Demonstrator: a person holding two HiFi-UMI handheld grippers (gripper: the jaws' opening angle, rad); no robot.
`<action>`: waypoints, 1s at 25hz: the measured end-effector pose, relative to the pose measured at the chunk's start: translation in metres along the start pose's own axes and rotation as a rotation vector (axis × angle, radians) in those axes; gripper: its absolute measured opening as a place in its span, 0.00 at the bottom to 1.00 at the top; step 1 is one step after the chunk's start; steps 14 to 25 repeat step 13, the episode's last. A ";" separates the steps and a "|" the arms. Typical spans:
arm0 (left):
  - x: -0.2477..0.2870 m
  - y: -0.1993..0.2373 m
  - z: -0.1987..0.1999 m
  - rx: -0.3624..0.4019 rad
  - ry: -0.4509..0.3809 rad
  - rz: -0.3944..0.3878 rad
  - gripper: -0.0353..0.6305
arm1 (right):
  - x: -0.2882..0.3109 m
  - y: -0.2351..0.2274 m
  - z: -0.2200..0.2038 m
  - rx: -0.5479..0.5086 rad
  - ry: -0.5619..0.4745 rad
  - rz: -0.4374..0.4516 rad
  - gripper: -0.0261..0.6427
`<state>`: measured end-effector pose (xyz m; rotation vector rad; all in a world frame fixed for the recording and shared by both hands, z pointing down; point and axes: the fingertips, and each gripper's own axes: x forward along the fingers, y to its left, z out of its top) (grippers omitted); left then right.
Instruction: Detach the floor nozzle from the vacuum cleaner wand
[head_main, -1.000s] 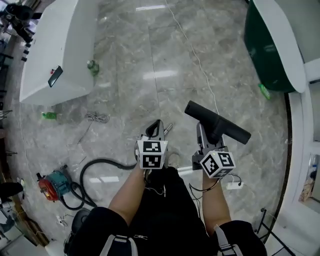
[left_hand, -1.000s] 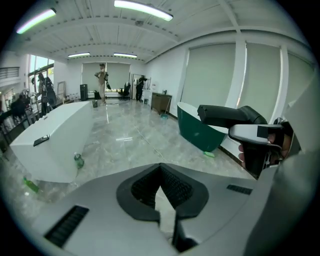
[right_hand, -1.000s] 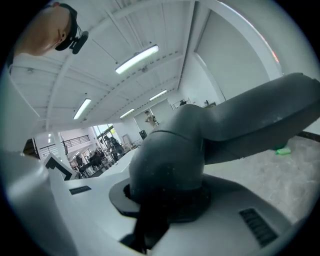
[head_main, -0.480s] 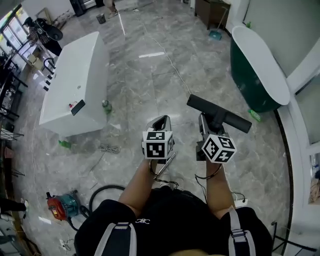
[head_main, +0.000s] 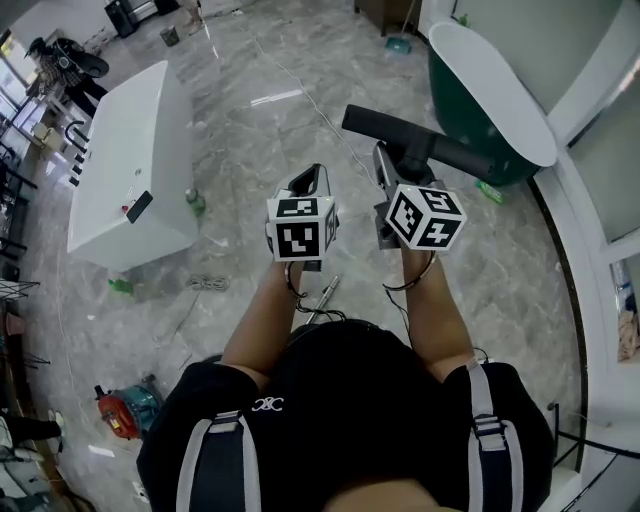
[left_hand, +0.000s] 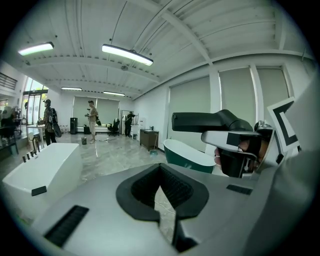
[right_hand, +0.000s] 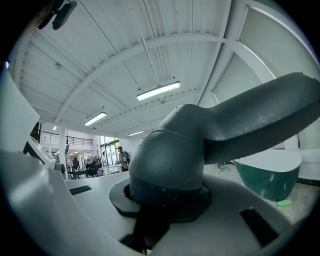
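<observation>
The right gripper (head_main: 388, 165) is gripping the floor nozzle (head_main: 455, 152) by its neck, holding it high above the floor, while the left gripper (head_main: 310, 180) is pressing its jaws together on nothing (separation looks done). Keeping the long head level is what matters now, lest it twist loose.

Bright ceiling strip lights (left_hand: 127, 54) glare off the glossy floor (head_main: 290, 150); fisheye edges bend strongly.

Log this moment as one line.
left gripper: shut, empty | right gripper: shut on nozzle neck | nozzle: above floor, nothing attached | step: detach looks done
</observation>
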<state>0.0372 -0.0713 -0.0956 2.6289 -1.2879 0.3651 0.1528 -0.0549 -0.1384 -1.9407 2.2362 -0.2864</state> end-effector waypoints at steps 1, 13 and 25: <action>0.000 -0.001 0.004 0.000 -0.007 -0.005 0.07 | 0.001 0.001 0.004 0.003 -0.003 0.003 0.18; 0.021 -0.014 0.023 0.069 -0.042 0.007 0.07 | 0.000 -0.035 0.016 -0.034 -0.015 -0.046 0.18; 0.021 -0.014 0.023 0.069 -0.042 0.007 0.07 | 0.000 -0.035 0.016 -0.034 -0.015 -0.046 0.18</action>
